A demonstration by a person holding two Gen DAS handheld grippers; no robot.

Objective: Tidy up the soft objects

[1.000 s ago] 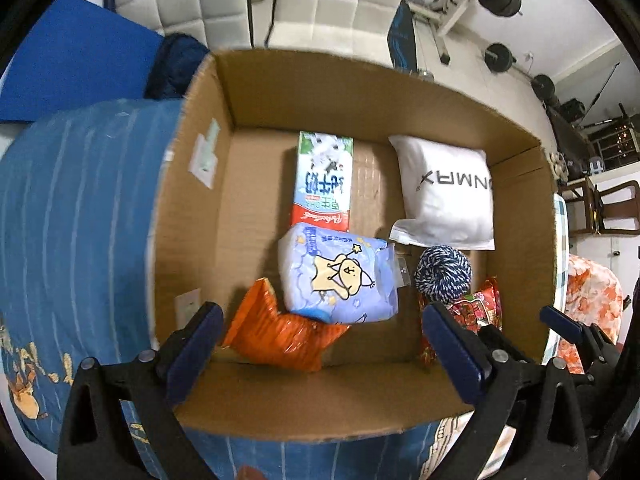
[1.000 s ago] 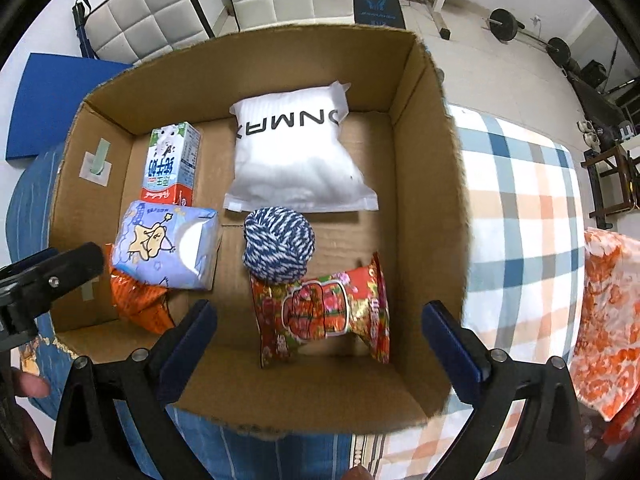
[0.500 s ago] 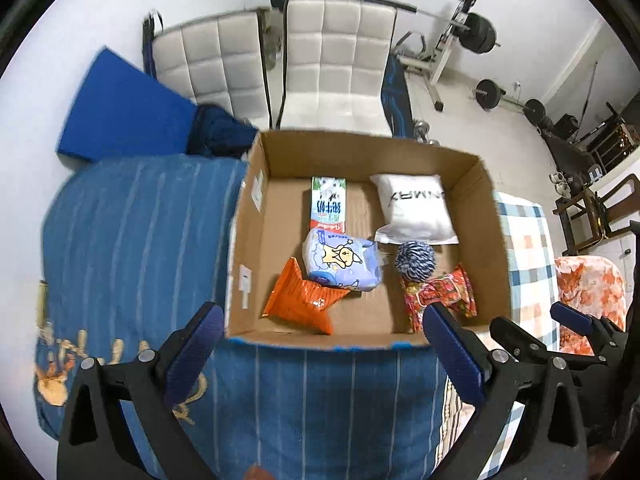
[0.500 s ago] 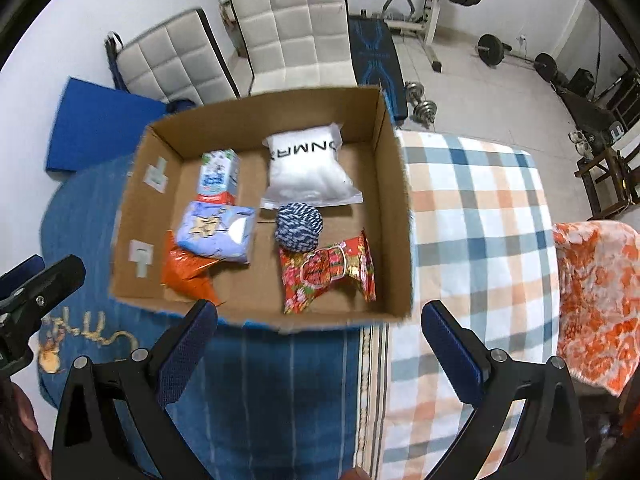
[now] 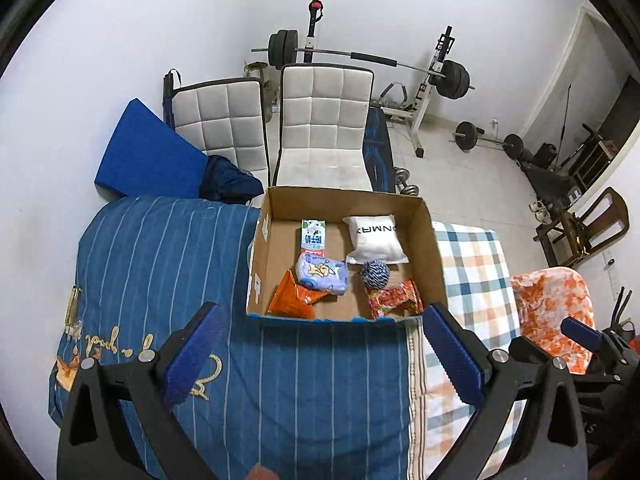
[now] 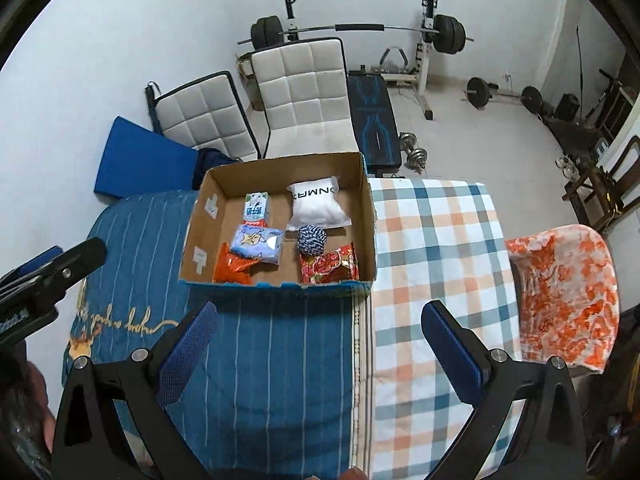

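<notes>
I had both tools well back from the cardboard box (image 5: 434, 256), which sat on the blue striped blanket (image 5: 168, 264) of the bed, its right wall along the checked blanket (image 6: 436, 240). My left hand-held gripper (image 5: 320, 352) hung with its jaws spread wide and nothing between them; my right hand-held gripper (image 6: 316, 350) was the same, empty and spread.

All the soft things lay inside the box. Against its far wall rested the white pillow pack (image 5: 376, 240), smooth plastic over a puffy filling; I judged it light and slippery, best pinched at a flat sealed edge. Left of it lay a small printed carton (image 5: 313, 236), the one stiff-sided piece, which looked fit to be taken across its narrow faces. Toward the box's near wall sat a pale blue tissue pack (image 5: 322, 274) with a cartoon print, squashy but squarish, overlapping an orange foil snack bag (image 5: 292, 298). The blue-and-white yarn ball (image 5: 375, 273) touched the red snack bag (image 5: 394, 300) at the near right corner. The yarn looked grippy and forgiving anywhere. The crinkled bags I judged fragile inside and slick, so I would have gone for their crimped ends.
</notes>
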